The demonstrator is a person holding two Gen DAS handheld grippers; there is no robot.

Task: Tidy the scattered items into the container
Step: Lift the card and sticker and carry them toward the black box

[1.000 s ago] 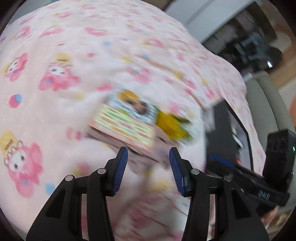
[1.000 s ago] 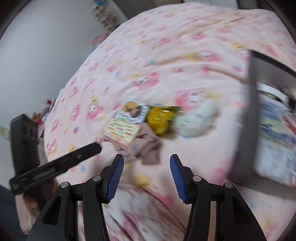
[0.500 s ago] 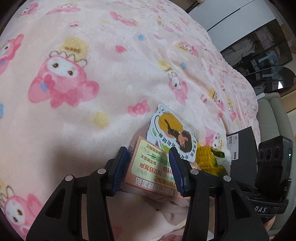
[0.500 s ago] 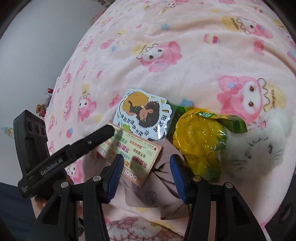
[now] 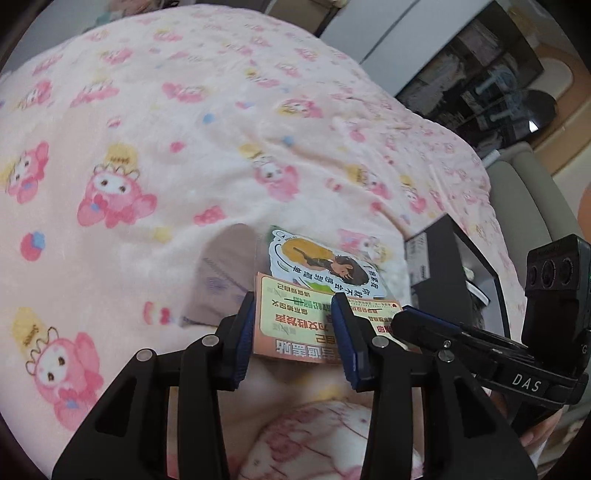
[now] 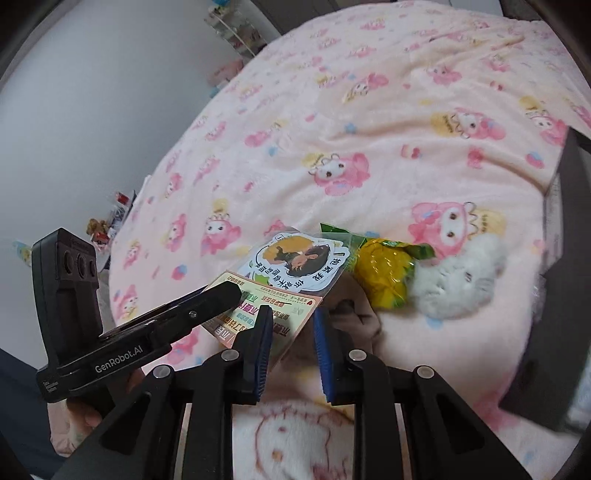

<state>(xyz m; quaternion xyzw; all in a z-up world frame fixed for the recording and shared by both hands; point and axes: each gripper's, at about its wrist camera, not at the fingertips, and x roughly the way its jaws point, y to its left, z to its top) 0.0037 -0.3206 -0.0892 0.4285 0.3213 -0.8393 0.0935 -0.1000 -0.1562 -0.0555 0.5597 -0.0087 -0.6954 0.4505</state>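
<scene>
From my remote seat: a bed under a pink cartoon-print blanket (image 6: 388, 110) fills both views. A plain grey-white wall (image 6: 92, 92) rises to the left, with a cluttered shelf (image 6: 236, 29) (contents too small to read). Opposite stand dark glass-fronted cabinets (image 5: 480, 74) and a beige padded chair edge (image 5: 532, 199). Light is soft and even.

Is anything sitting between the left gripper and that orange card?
Nothing visible. The left gripper is open, its fingers straddling the orange card, which lies atop brown cloth beside the cartoon sticker.
</scene>
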